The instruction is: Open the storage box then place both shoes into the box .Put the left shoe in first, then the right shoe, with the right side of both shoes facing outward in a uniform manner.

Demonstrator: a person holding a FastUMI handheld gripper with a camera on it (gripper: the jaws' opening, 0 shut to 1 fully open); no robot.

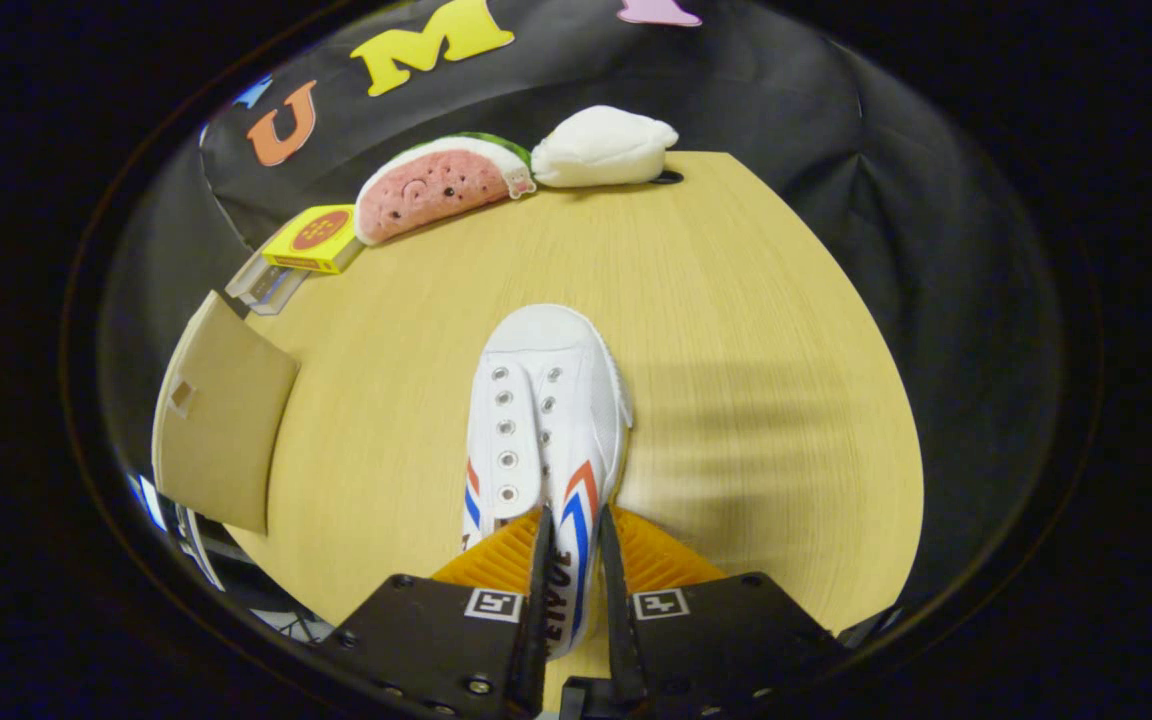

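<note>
Presently, stage of task: one shoe is held in the gripper above the wooden table (736,330); nothing is seen placed in a box yet.
Gripper (572,545): the fingers are closed to a narrow gap on the side wall of the white sneaker (546,420), near its heel, and both appear to press on it.
Sneaker: white canvas with unlaced eyelets and red and blue chevron stripes; the toe is pointed to 12 o'clock, directly beyond the fingers.
Left or right shoe: it cannot be told with confidence.
Storage box: a tan cardboard flap (221,430) is seen at 9 o'clock of the sneaker, at the table's edge; it is judged to belong to the opened box, but its interior is hidden.
Second shoe: a white rounded object (604,148) lies at 12 o'clock at the table's far edge; its identity cannot be confirmed.
Remaining work: judged to be both placements, unless one shoe already lies hidden in the box.
Other items: a watermelon-slice plush (436,185) and a yellow card box (314,238) lie at 11 o'clock.
Writing: dark letters on the sneaker's side are partly covered by the fingers and are not fully legible.
</note>
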